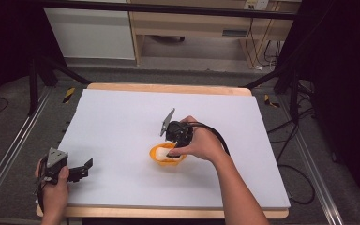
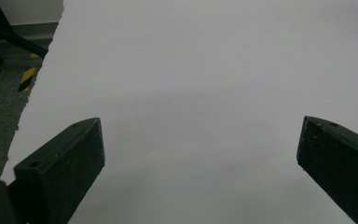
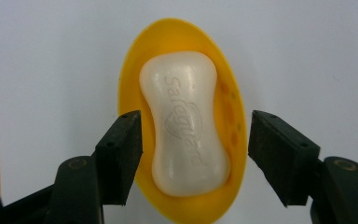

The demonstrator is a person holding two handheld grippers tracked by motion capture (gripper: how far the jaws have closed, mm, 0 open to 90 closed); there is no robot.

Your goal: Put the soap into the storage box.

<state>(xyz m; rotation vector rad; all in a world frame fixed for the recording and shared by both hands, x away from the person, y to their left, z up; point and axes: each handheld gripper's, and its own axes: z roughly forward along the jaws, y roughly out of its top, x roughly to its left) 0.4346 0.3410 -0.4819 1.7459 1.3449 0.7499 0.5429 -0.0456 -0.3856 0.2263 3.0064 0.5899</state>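
A white bar of soap lies in an oval yellow soap dish on the white table sheet. In the high view the dish sits near the table's middle, with the soap in it. My right gripper points down over the dish, open, its jaws standing apart on either side of the soap without touching it; in the high view this gripper is held by a hand just right of the dish. My left gripper rests at the table's front left, open, with bare sheet between its jaws.
The white sheet covers a wooden table with an edge strip at the far side. Grey floor and metal rails run along both sides. Cables lie on the floor at the right. A wooden cabinet stands beyond the table.
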